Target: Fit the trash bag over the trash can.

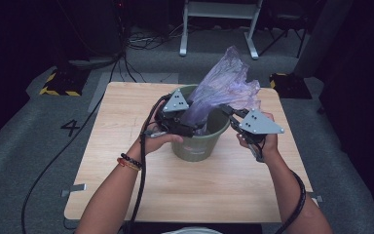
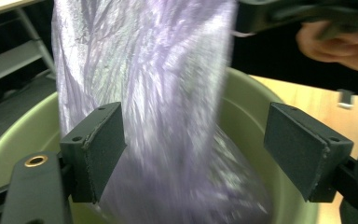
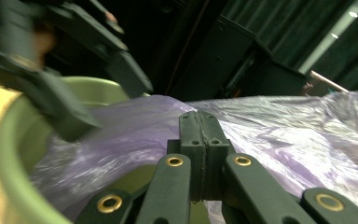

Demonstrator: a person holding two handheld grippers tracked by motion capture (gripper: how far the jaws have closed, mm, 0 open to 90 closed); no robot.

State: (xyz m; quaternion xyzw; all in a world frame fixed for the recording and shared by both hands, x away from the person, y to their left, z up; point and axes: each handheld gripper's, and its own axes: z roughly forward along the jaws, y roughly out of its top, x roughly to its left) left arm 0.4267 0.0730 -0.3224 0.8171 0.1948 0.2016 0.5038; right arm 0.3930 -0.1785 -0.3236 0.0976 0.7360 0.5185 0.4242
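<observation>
Half done, I judge: purple plastic bag (image 1: 226,85) partly inside green bucket (image 1: 199,146), frame centre; left tongs (image 2: 193,149) wide, right tongs (image 3: 199,140) clamping bag.

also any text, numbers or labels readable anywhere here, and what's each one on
"4": a dark number on the grey floor, left of the wooden table.
The green bucket, the purple plastic bag and the grey plates on each hand-held gripper carry no readable text. The yellow-and-black striped floor block bears stripes but no words.
</observation>
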